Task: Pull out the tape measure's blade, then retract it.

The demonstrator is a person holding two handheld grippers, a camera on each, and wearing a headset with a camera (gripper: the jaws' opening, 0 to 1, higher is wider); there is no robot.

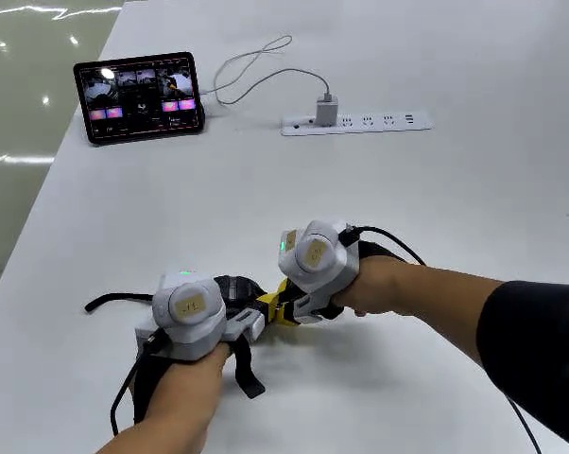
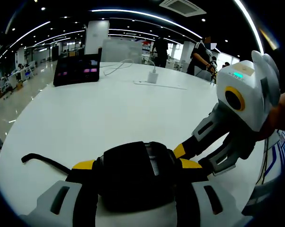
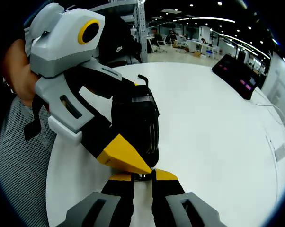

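The black tape measure (image 1: 234, 288) rests low over the white table (image 1: 407, 189), near its front. My left gripper (image 1: 248, 309) is shut on its case from both sides; in the left gripper view the case (image 2: 137, 177) sits between the yellow fingertips (image 2: 84, 164). My right gripper (image 1: 278, 311) meets it from the right, jaws closed on the blade tip (image 3: 144, 177) at the case mouth. No length of blade shows outside the tape measure case (image 3: 135, 120). A black strap (image 1: 110, 301) trails left from the case.
A tablet (image 1: 138, 95) stands at the far left near the table's edge. A white power strip (image 1: 355, 122) with a charger (image 1: 326, 109) and cable lies at the back centre. People stand in the background beyond the table (image 2: 85, 118).
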